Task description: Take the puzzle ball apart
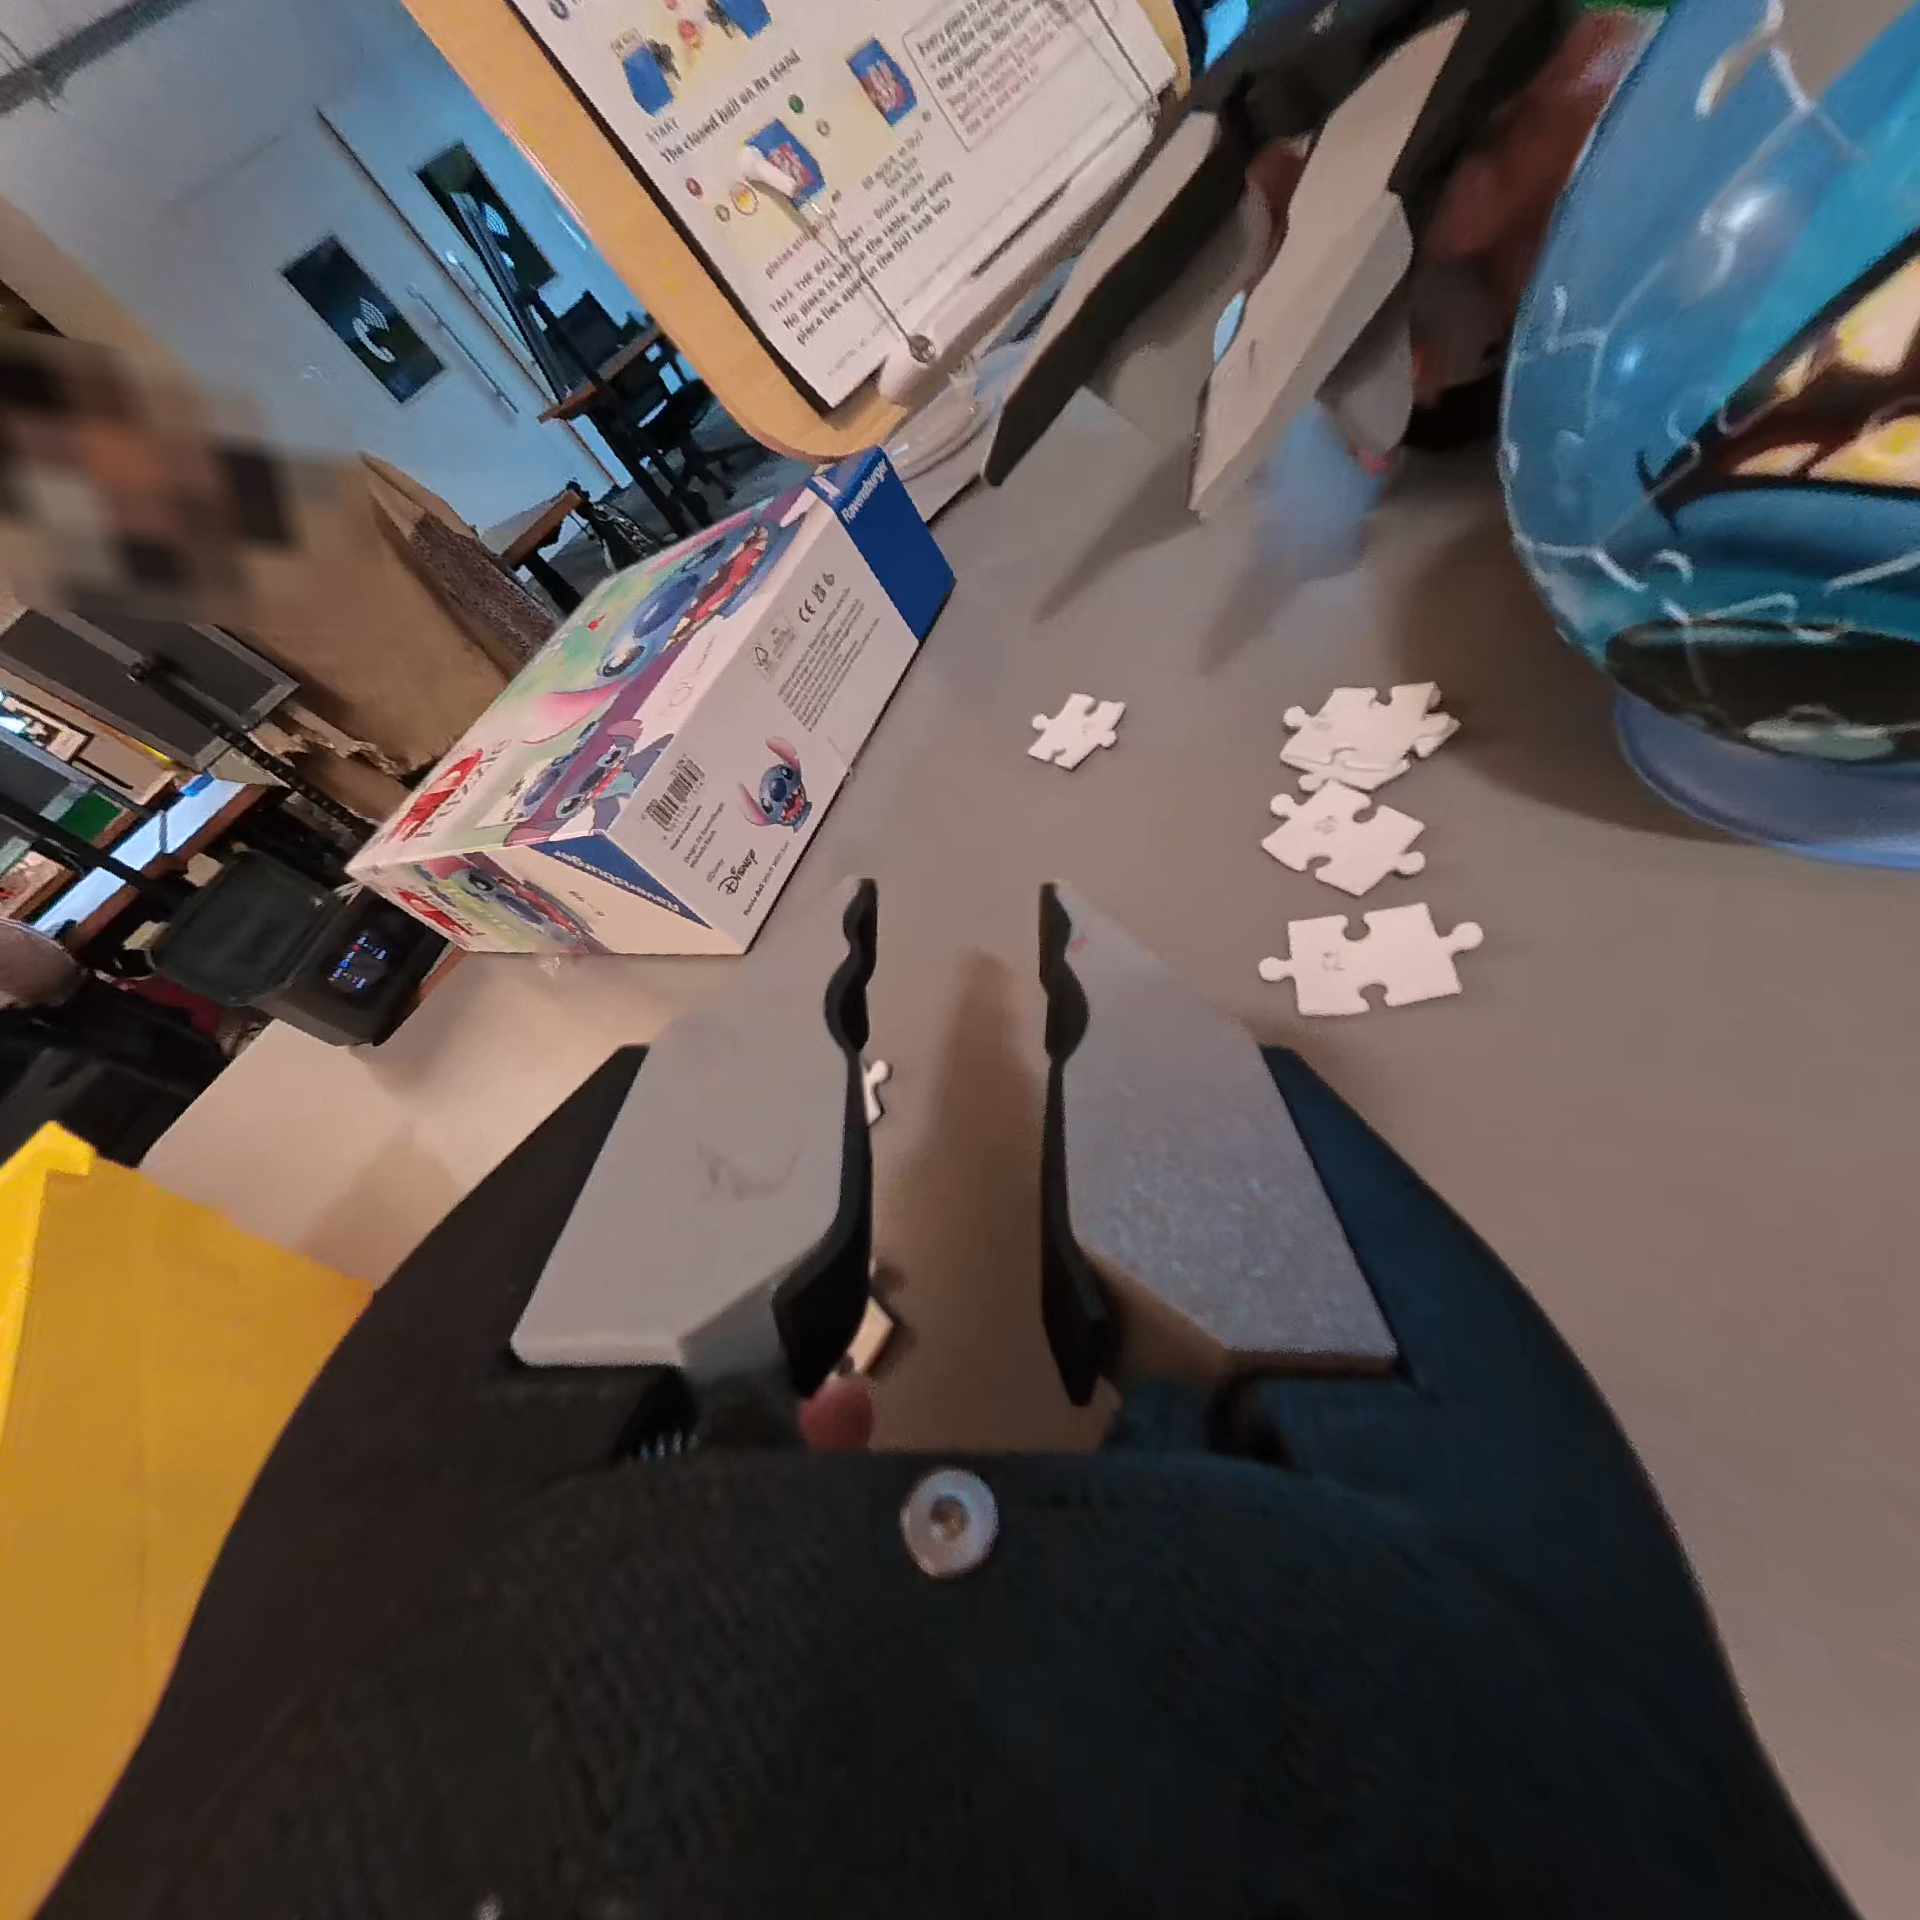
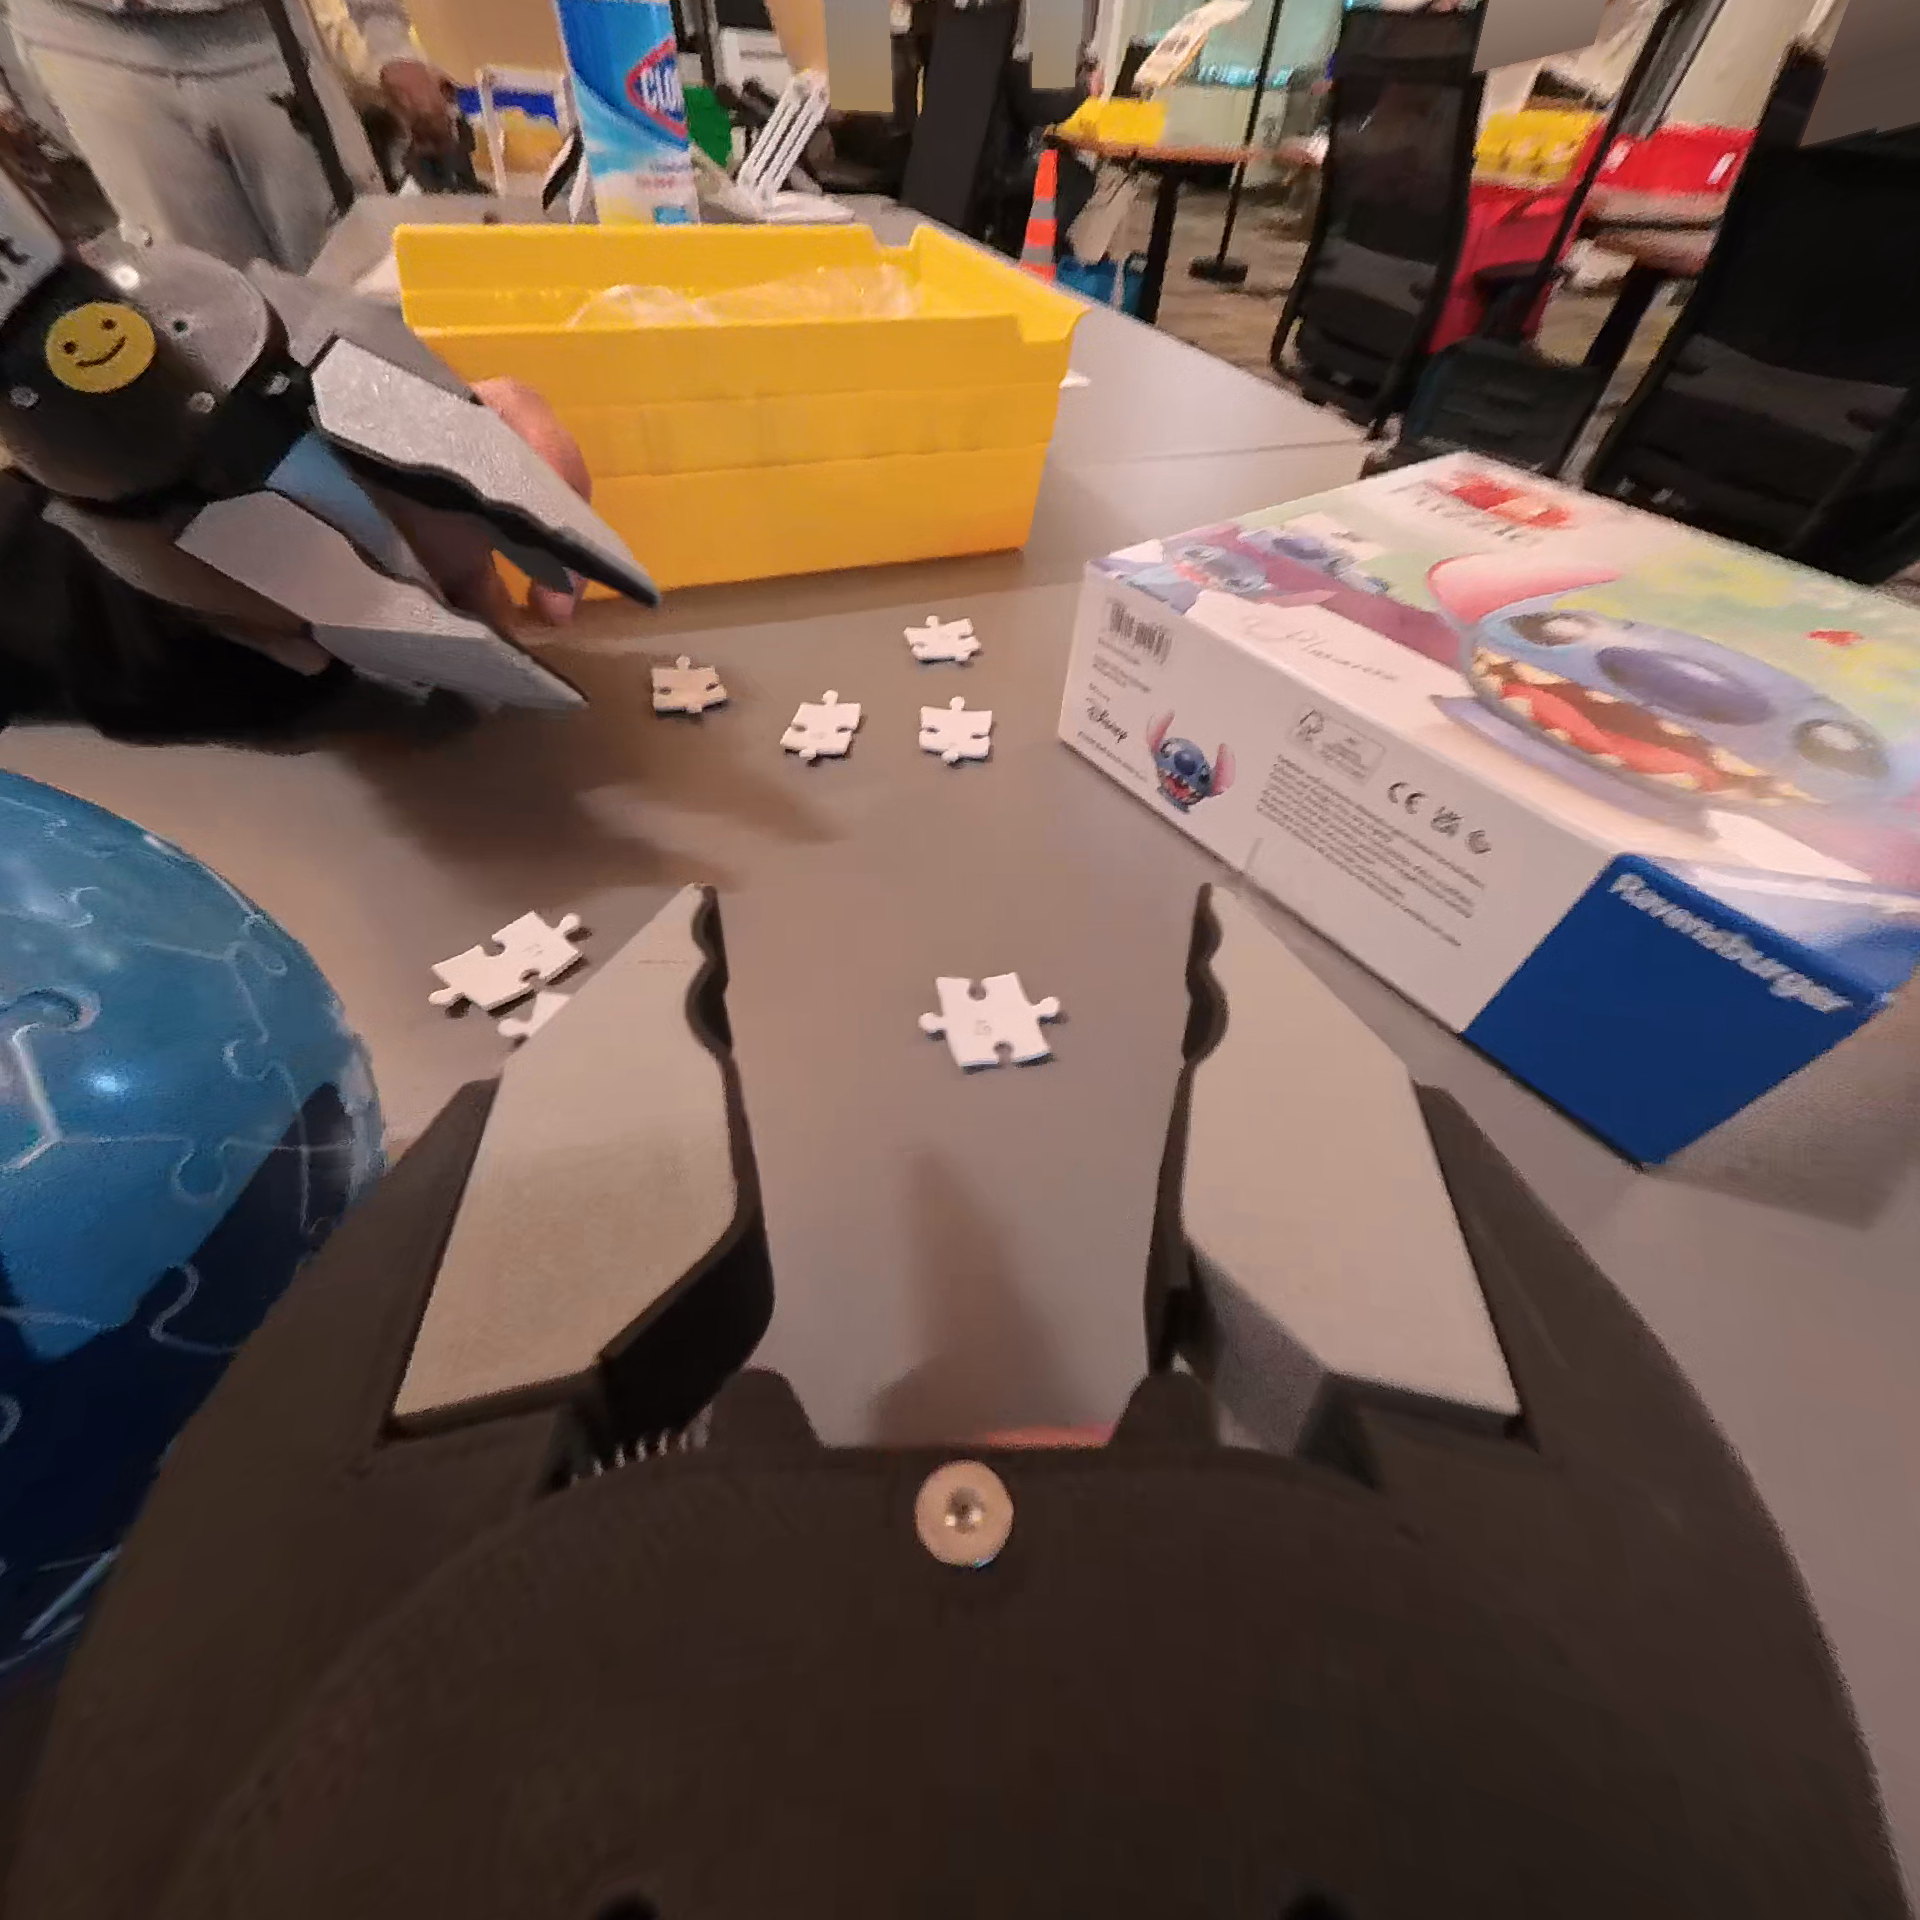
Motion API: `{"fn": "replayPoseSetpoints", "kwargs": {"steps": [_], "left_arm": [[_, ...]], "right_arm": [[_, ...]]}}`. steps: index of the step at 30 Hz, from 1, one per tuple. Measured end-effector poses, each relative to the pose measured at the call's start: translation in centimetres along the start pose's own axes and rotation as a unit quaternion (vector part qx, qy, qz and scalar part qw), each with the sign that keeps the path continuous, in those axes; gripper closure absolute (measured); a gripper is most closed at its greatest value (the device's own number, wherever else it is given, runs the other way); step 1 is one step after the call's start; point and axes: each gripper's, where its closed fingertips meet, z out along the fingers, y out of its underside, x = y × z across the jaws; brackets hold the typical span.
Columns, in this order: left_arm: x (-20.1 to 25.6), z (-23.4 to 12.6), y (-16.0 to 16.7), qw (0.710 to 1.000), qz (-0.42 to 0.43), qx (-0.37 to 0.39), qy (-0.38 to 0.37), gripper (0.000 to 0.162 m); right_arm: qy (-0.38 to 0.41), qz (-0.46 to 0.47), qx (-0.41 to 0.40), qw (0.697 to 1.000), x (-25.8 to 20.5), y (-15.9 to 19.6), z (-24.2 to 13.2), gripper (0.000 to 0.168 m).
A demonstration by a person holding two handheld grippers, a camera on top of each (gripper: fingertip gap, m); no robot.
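Right gripper (image 2: 954, 902): lower centre of the right wrist view, fingers spread wide, nothing between them; grey table (image 2: 1195, 416) beneath

Loose piece (image 2: 989, 1018): white side up, flat on the table, seen in the gap between the right gripper's fingers

Puzzle ball (image 2: 156, 1091): blue, glossy, piece seams visible; left edge of the right wrist view, just beside the right gripper's left finger. In the left wrist view it fills the upper right, seated on a blue stand (image 1: 1766, 800)

Further loose pieces (image 2: 821, 725): a scatter of white pieces mid-frame, well apart from one another, plus two (image 2: 509, 961) lower left near the ball

Left gripper (image 1: 951, 899): lower centre of its own view, fingers parted with a narrow gap, empty; in the right wrist view it shows at upper left, tips low over the table near a tan-tinted piece (image 2: 687, 687)

Puzzle box (image 2: 1507, 769): lying flat at right, cartoon print on top, blue end panel

Yellow bin (image 2: 727, 416): upper centre, behind the pieces, clear plastic inside

Wipes canister (image 2: 629, 104): top of frame, beyond the bin
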Motion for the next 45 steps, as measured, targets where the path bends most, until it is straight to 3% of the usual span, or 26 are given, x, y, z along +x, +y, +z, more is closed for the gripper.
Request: {"fn": "replayPoseSetpoints", "kwargs": {"steps": [1, 3, 4, 6, 8, 12, 18, 21, 24, 26, 30, 34, 37, 42, 45], "left_arm": [[0.0, -0.1, -0.2, 1.000, -0.009, 0.007, 0.003, 0.134], [-0.1, -0.1, -0.5, 1.000, -0.024, 0.017, 0.006, 0.121], [-0.2, -0.1, -0.7, 0.999, -0.029, 0.020, 0.003, 0.099], [-0.6, 0.1, -0.8, 0.999, -0.041, 0.021, -0.012, 0.065], [-1.2, 0.2, -1.0, 0.997, -0.066, 0.026, -0.023, 0.033], [-1.6, 0.4, -1.4, 0.992, -0.117, 0.039, -0.015, 0.016], [-1.0, 0.7, -1.6, 0.994, -0.102, 0.034, -0.012, 0.055], [-1.0, 1.3, -1.9, 0.993, -0.108, 0.038, -0.010, 0.054], [-1.1, 2.3, -2.0, 0.994, -0.099, 0.035, -0.012, 0.072], [-1.3, 3.2, -1.6, 0.995, -0.098, 0.013, -0.020, 0.073], [-1.8, 4.5, -1.3, 0.989, -0.146, -0.004, -0.003, 0.089], [-3.2, 5.2, -1.1, 0.988, -0.156, -0.015, 0.006, 0.103], [-3.2, 5.8, -1.1, 0.982, -0.185, -0.016, 0.036, 0.103], [-1.6, 5.5, -2.1, 0.976, -0.204, 0.024, 0.075, 0.095], [-1.5, 4.8, -2.8, 0.971, -0.223, 0.057, 0.066, 0.101]], "right_arm": [[0.006, -0.005, 0.014, 1.000, 0.2, -0.4, -0.3, 0.085], [0.005, -0.001, 0.042, 0.999, 0.3, -1.0, -1.0, 0.091], [0.004, 0.007, 0.051, 0.999, 0.4, -1.2, -1.2, 0.087], [0.028, 0.033, 0.052, 0.998, 1.5, -1.1, -1.3, 0.076], [0.031, 0.044, 0.044, 0.998, 1.7, -0.9, -1.3, 0.048], [0.041, 0.030, 0.029, 0.998, 1.5, -0.5, -1.3, 0.022], [0.079, 0.005, 0.013, 0.997, 1.9, -0.2, -1.0, 0.038], [0.101, -0.002, 0.028, 0.994, 2.4, -0.6, -1.4, 0.040], [0.100, 0.002, 0.010, 0.995, 2.3, -0.1, -1.5, 0.042], [0.115, 0.010, 0.002, 0.993, 2.7, 0.2, -1.5, 0.045], [0.080, 0.029, -0.009, 0.996, 2.1, 0.4, -0.9, 0.049], [0.037, 0.057, -0.021, 0.997, 1.9, 0.7, 0.0, 0.064], [0.033, 0.071, -0.021, 0.997, 2.5, 0.8, 0.0, 0.081], [0.001, 0.131, 0.007, 0.991, 2.3, 0.0, 0.3, 0.076], [0.007, 0.104, 0.005, 0.995, 1.9, -0.1, 0.5, 0.072]]}}
